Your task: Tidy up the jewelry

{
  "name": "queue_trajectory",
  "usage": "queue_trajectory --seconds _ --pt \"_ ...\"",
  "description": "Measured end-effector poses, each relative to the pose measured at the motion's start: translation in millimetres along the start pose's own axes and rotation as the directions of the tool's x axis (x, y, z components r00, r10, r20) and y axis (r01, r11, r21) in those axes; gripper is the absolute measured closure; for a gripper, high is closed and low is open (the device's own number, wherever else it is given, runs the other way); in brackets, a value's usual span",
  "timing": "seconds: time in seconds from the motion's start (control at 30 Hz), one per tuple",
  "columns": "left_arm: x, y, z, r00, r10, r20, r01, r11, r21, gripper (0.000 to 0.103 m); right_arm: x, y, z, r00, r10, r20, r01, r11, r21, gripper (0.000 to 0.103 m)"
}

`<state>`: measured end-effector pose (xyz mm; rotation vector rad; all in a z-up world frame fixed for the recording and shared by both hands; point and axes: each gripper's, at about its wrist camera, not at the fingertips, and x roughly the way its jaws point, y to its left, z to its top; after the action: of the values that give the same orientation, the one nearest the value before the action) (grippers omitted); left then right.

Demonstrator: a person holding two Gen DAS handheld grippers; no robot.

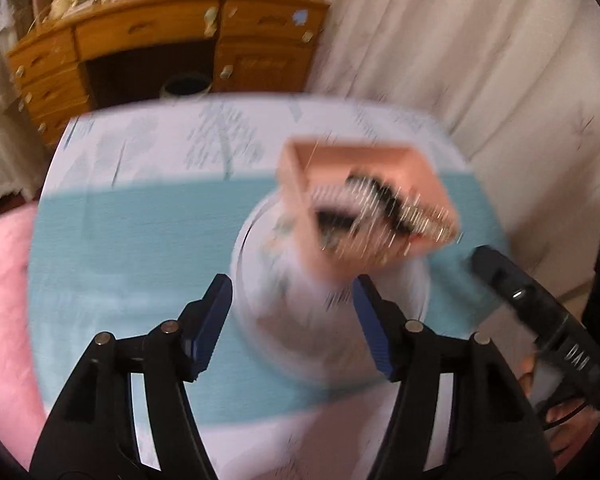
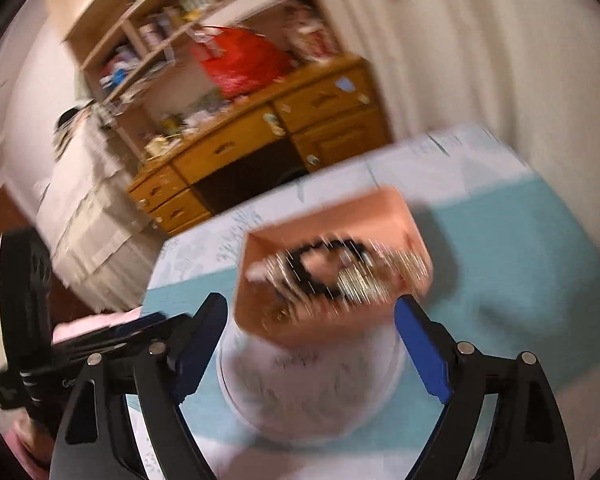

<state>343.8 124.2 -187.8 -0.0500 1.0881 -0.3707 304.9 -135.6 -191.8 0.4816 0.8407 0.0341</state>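
Pink rectangular tray [image 2: 340, 216] of tangled jewelry [image 2: 332, 272] overlaps a round white plate [image 2: 308, 392].

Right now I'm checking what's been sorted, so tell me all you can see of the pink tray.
The pink tray is a shallow open rectangular box with low walls, matte, like plastic or card. It holds a heap of jewelry: a black beaded loop and gold or silver chains, blurred. It sits partly on a white plate on the blue-and-white cloth. Neither open gripper touches it.
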Motion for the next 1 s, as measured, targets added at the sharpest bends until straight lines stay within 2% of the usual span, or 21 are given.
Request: queue_trajectory --seconds 0.07,0.1,0.13,0.23,0.33,0.4,0.5,0.57,0.67,0.73,0.83,0.93,1.0 --pt "0 5 -25 0.996 0.027 -0.088 -0.029 0.999 -0.026 0.043 -9 -13 -23 0.998 -0.045 -0.052 0.049 0.996 0.073 0.012" --pt "-2 7 -36 0.993 0.037 -0.115 -0.042 0.998 -0.038 0.043 -15 -20 -37 0.993 -0.066 -0.101 0.077 0.991 0.110 0.005" --pt "-5 8 -50 0.989 0.050 -0.143 -0.058 0.997 -0.052 0.043 -20 -26 -49 0.987 -0.079 -0.138 0.097 0.987 0.128 0.003" --pt "-20 6 -91 0.975 0.103 -0.194 -0.120 0.990 -0.077 0.043 -41 -44 -86 0.956 -0.177 -0.232 0.214 0.966 0.142 0.000" --pt "-41 -7 -124 0.965 0.140 -0.220 -0.167 0.980 -0.108 0.043 -70 -55 -115 0.916 -0.256 -0.309 0.295 0.951 0.087 0.000" --pt "-61 -19 -139 0.963 0.153 -0.221 -0.186 0.973 -0.139 0.043 -91 -55 -130 0.894 -0.276 -0.353 0.299 0.954 0.012 0.000" --pt "-91 -45 -147 0.963 0.175 -0.206 -0.210 0.965 -0.160 0.043 -123 -49 -144 0.876 -0.298 -0.379 0.281 0.954 -0.101 0.000" --pt "-112 -65 -147 0.969 0.178 -0.170 -0.205 0.966 -0.157 0.036 -147 -44 -146 0.878 -0.272 -0.393 0.241 0.962 -0.127 0.000" --pt "-146 -98 -145 0.979 0.178 -0.097 -0.188 0.976 -0.110 0.023 -181 -37 -136 0.889 -0.184 -0.420 0.162 0.983 -0.088 0.000" --pt "-167 -120 -142 0.980 0.188 -0.059 -0.191 0.980 -0.055 0.023 -207 -35 -125 0.894 -0.148 -0.422 0.133 0.989 -0.065 0.000" --pt "-192 -141 -136 0.983 0.183 -0.017 -0.184 0.982 -0.033 0.017 -240 -31 -109 0.907 -0.133 -0.400 0.125 0.991 -0.047 0.000" --pt "-209 -157 -136 0.984 0.179 0.014 -0.178 0.984 -0.017 0.001 -271 -21 -96 0.927 -0.110 -0.359 0.102 0.994 -0.043 0.000" --pt "-220 -163 -141 0.976 0.214 0.047 -0.213 0.977 -0.015 0.000 -286 -12 -89 0.939 -0.103 -0.327 0.090 0.994 -0.054 0.000"
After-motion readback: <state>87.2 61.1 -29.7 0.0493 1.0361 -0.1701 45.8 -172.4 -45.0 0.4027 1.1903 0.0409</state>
